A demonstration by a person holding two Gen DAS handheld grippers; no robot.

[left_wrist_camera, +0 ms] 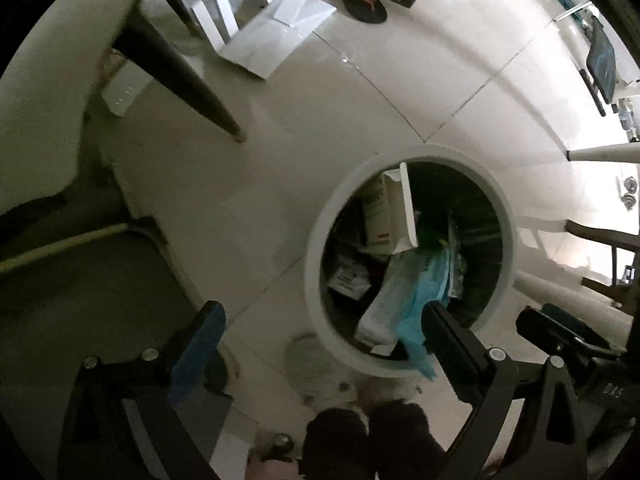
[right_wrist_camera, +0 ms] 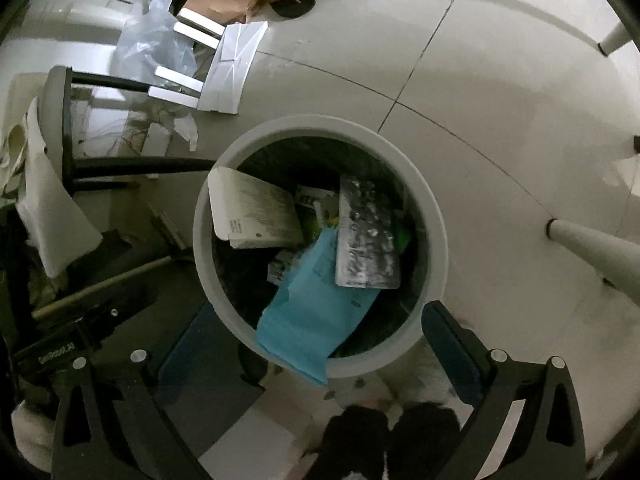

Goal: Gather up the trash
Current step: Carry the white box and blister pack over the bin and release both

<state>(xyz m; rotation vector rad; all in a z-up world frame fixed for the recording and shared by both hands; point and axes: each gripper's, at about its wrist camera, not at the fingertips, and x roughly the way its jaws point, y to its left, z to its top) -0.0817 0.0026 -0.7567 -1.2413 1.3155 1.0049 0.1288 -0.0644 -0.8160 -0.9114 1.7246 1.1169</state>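
Note:
A round white trash bin [left_wrist_camera: 320,240] [right_wrist_camera: 434,216] stands on the pale tiled floor below both grippers. Inside it lie a white cardboard box [left_wrist_camera: 394,216] [right_wrist_camera: 256,212], a silver foil sheet [right_wrist_camera: 368,236] and a light blue sheet [left_wrist_camera: 420,304] [right_wrist_camera: 308,320] that hangs over the near rim. My left gripper [left_wrist_camera: 324,316] hangs open above the bin's near left rim, with nothing held. Over the near rim my right gripper [right_wrist_camera: 316,328] stands open too, the blue sheet below its gap and untouched.
Flattened white cardboard [left_wrist_camera: 276,32] [right_wrist_camera: 232,68], a clear plastic bag [right_wrist_camera: 156,44] and a dark slipper [left_wrist_camera: 366,0] lie on the floor beyond the bin. A black chair leg [left_wrist_camera: 180,68] stands at left, white furniture legs [right_wrist_camera: 596,248] at right. A person's dark-shod feet [right_wrist_camera: 392,436] are beside the bin.

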